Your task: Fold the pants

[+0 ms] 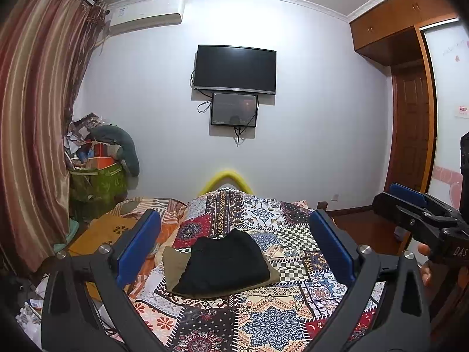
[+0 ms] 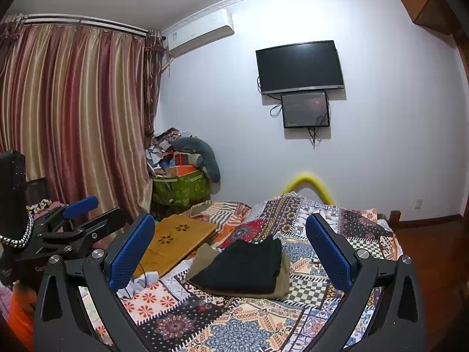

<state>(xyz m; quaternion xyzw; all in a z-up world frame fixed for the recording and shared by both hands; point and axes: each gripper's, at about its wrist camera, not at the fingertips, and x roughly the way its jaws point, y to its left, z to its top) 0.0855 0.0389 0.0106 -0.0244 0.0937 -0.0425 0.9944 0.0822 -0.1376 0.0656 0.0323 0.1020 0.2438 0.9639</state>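
Currently, folded black fabric pants (image 1: 224,264) are stacked on a folded olive-khaki garment (image 1: 173,267) on the patchwork-patterned bedspread (image 1: 263,316). Left gripper (image 1: 234,249) and right gripper (image 2: 231,249) are held above, jaws apart and empty. The stack could be toppled if brushed by a descending finger.

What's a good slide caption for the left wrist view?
Open left gripper above folded black pants stacked on olive pants.

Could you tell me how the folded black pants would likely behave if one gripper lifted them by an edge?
The black pants look like soft layered cloth, so they would probably droop and unfold. They lie on olive pants, which might drag along.
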